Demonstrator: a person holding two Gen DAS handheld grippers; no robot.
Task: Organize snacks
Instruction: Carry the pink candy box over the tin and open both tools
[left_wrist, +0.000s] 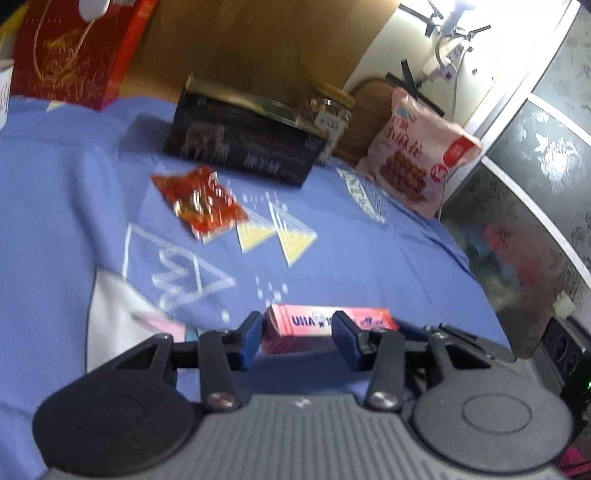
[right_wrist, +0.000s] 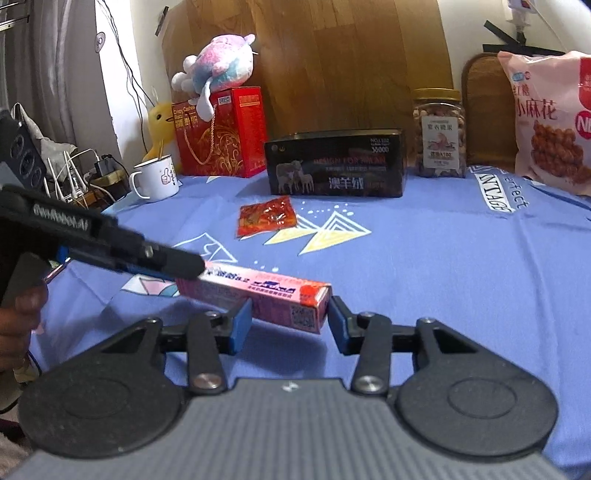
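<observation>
— Left wrist view: left gripper (left_wrist: 299, 328) against pink candy box (left_wrist: 295, 341), low at blue cloth's (left_wrist: 369, 258) near edge; clamped or merely touching, cannot tell.
— Right gripper (right_wrist: 290, 317) spread around box's end, not pinching. Risk: closing off-centre, twisting box loose.

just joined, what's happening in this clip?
A person is sorting snacks on a blue patterned cloth, one tool in each hand. Both tools are at the same pink candy box: the left tool has its fingers either side of one end, and the right tool brackets the other end, jaws apart, not clamped. A red snack packet lies loose further back. A black box, nut jar and pink snack bag stand along the back.
</observation>
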